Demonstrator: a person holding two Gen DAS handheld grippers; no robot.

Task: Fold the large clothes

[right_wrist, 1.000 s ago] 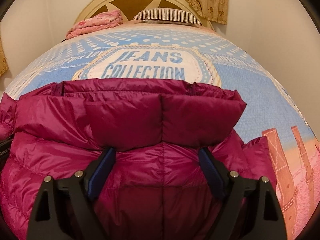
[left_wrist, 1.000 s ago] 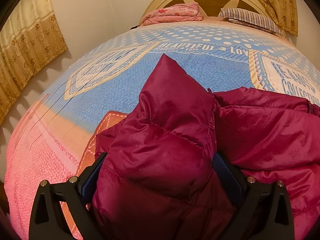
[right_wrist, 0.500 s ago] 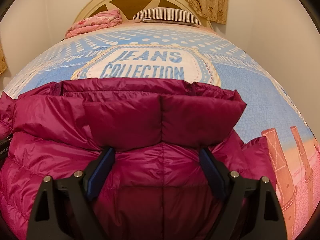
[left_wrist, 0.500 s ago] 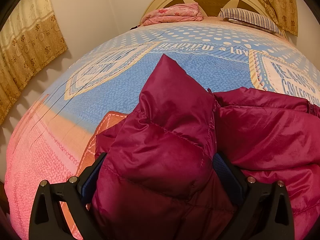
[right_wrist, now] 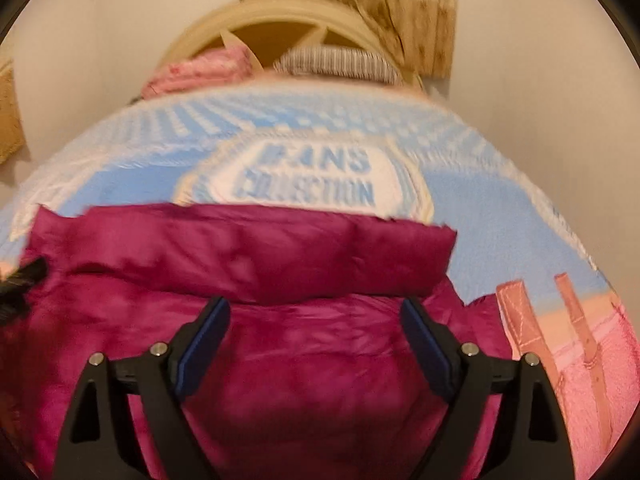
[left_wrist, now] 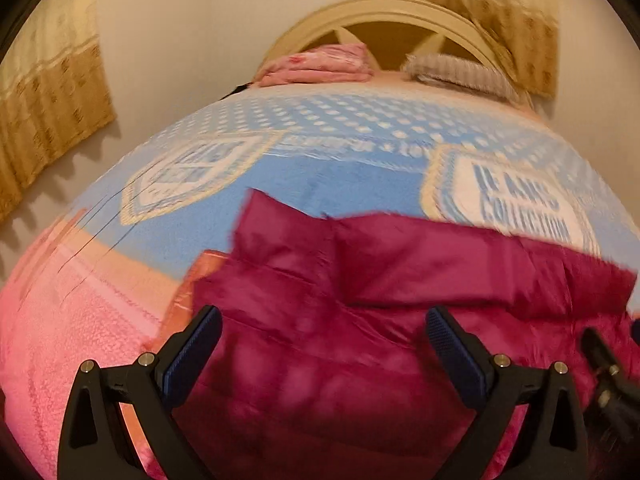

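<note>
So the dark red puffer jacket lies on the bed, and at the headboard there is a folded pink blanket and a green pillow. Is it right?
Not quite: the pillow is striped, not green; the right wrist view shows it. The rest holds: the dark red puffer jacket lies on the bed, and a folded pink blanket sits at the headboard.

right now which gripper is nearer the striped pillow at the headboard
Right, going by the views. The striped pillow sits nearly straight ahead of the right gripper, beyond the magenta jacket. From the left gripper it lies far off to the right.
</note>
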